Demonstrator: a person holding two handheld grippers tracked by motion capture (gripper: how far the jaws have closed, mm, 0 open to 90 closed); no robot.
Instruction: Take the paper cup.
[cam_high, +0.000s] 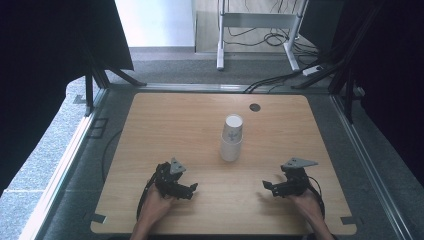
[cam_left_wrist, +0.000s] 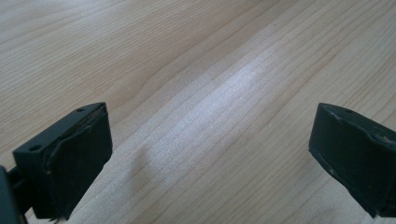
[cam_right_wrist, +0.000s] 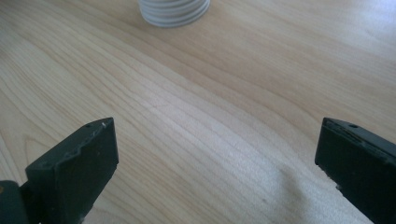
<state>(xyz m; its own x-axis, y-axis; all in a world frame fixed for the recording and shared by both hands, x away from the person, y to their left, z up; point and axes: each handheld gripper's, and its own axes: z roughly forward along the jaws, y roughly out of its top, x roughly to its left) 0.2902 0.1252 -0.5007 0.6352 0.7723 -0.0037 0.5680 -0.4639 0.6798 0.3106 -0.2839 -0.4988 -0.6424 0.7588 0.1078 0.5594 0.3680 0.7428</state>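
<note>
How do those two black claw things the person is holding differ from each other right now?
The left gripper points right, toward the table's middle; the right gripper points left, mirroring it. The right gripper's camera catches the base of the paper cup stack; the left gripper's sees bare table. Both have fingers wide open, holding nothing.

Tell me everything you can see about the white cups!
The stack of white paper cups stands upside down, rims down, near the middle of the wooden table. The topmost cup bears a small grey print. The right gripper view shows several ribbed rims nested at its foot. Nothing touches it but the table.
</note>
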